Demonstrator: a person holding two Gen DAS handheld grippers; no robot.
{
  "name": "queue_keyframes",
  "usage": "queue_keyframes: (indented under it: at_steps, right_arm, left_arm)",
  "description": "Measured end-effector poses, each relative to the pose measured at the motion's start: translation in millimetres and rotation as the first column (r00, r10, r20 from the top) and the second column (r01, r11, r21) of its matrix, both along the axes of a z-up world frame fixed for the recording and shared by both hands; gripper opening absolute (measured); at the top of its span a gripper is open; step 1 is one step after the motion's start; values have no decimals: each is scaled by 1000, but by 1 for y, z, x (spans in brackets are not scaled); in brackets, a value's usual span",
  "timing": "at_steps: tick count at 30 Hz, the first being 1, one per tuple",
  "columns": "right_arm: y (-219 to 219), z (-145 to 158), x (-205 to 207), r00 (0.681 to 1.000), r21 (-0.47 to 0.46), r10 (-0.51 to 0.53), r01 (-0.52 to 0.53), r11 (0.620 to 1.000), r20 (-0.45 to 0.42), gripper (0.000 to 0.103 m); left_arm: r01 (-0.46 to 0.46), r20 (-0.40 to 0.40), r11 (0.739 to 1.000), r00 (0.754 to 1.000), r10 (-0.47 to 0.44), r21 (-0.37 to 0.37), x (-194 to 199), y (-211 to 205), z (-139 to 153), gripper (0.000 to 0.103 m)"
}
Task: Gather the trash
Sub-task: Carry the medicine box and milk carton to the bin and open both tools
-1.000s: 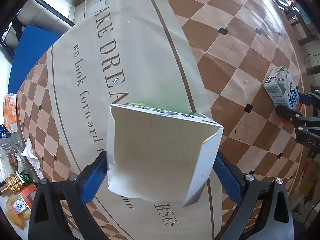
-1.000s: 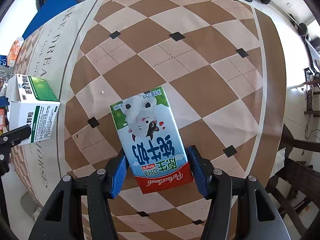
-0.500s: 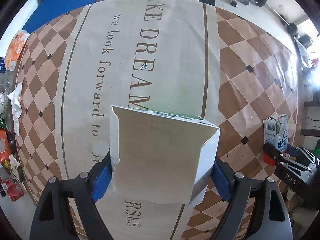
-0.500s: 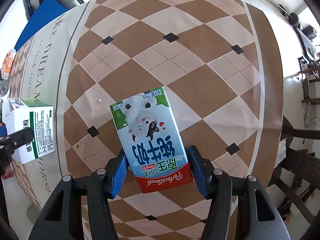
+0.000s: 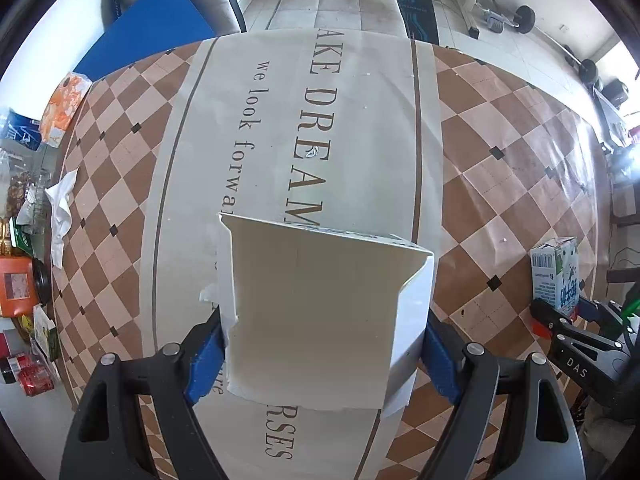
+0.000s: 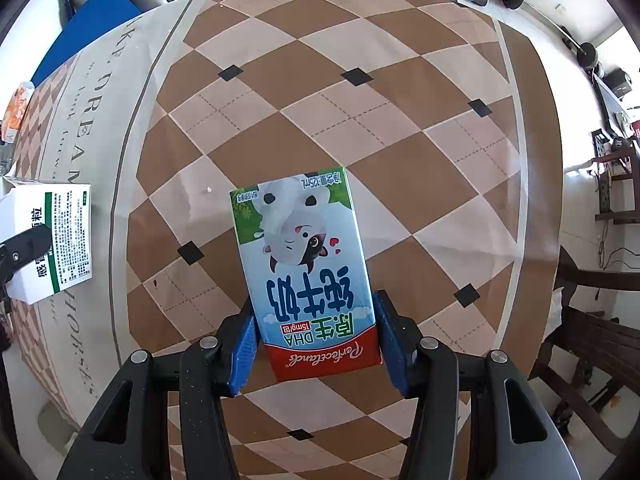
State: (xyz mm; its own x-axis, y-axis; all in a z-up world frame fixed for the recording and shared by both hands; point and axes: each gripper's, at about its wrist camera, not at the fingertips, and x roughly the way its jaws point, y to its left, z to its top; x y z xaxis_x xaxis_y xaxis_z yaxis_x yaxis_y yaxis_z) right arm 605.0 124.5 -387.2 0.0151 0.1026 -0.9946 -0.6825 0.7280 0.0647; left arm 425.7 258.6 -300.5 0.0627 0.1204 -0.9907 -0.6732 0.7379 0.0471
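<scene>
The checkered tablecloth (image 5: pixel 500 128) spreads below both grippers. The left gripper (image 5: pixel 320 354) clamps an open white medicine box (image 5: pixel 316 312) between its 2 blue pads, open flap toward the camera, long axis pointing away. The right gripper (image 6: pixel 316 344) pinches a milk carton (image 6: pixel 308 264), long axis running forward, print upside down.

Table (image 5: pixel 500 128) under checkered lettered cloth (image 5: pixel 360 120); crumpled tissue (image 5: pixel 60 208), orange packet (image 5: pixel 64 108) near left edge (snack clutter beyond).

We see our left gripper (image 5: pixel 320 344) clamping a white box (image 5: pixel 320 316) above the checkered tablecloth (image 5: pixel 500 168); a crumpled tissue (image 5: pixel 60 208) lies far left.
</scene>
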Motion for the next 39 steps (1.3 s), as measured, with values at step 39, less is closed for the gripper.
queue_keyframes:
  at_steps: [39]
  right_arm:
    - [-277,59,-458,981,142,193,-188,972,-22,55]
  left_arm:
    - [-245,165,958,949,268,-148,-431,-265,-24,83]
